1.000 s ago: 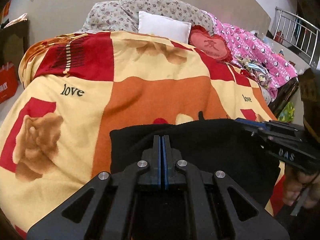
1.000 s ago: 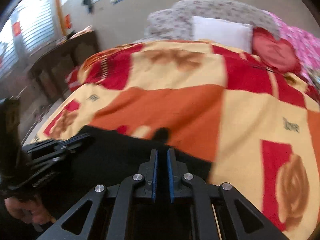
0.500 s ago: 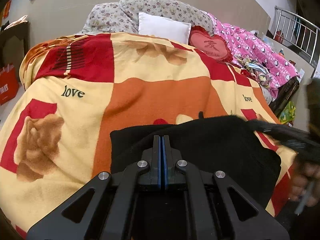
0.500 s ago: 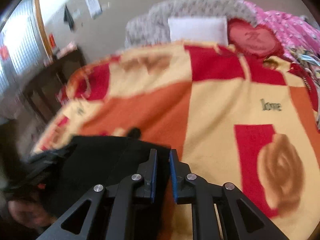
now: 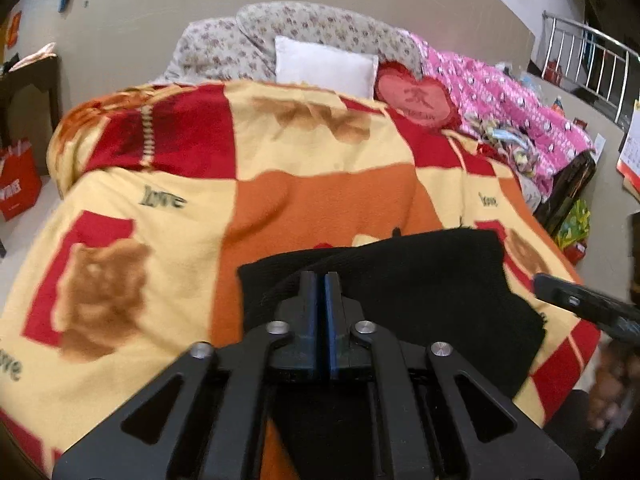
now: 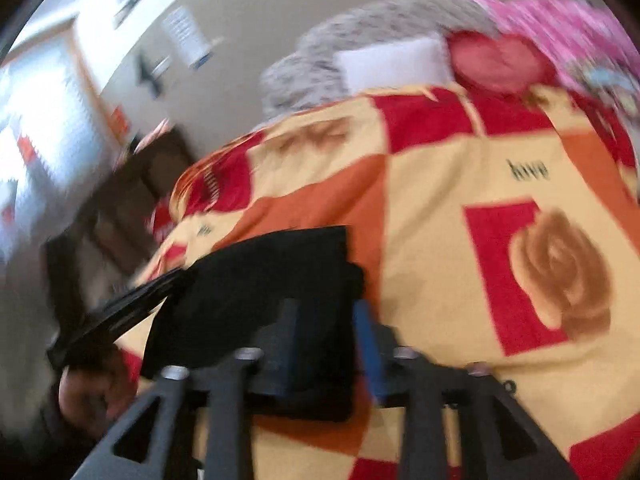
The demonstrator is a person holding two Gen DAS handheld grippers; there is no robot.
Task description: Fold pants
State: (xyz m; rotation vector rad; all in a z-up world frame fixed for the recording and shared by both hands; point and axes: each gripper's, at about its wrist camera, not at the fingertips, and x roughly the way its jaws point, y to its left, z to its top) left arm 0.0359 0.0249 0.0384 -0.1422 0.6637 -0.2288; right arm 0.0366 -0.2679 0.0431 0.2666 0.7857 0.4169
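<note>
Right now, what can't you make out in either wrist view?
- Whether the left gripper pinches the black pants: left wrist view, its closed fingers hide the contact.
- Pants' near edge: hidden by gripper bodies in both views.
- Right gripper: right wrist view, motion-blurred; open, contact with cloth unclear.

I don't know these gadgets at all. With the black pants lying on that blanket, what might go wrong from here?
1. The left gripper looks shut on the pants while the right gripper is open. A one-sided pull might undo the fold.
2. The pants lie near the edge of the blanket, so they might slide off.
3. The right wrist view is blurred from motion, so a quick regrasp may miss the cloth.
</note>
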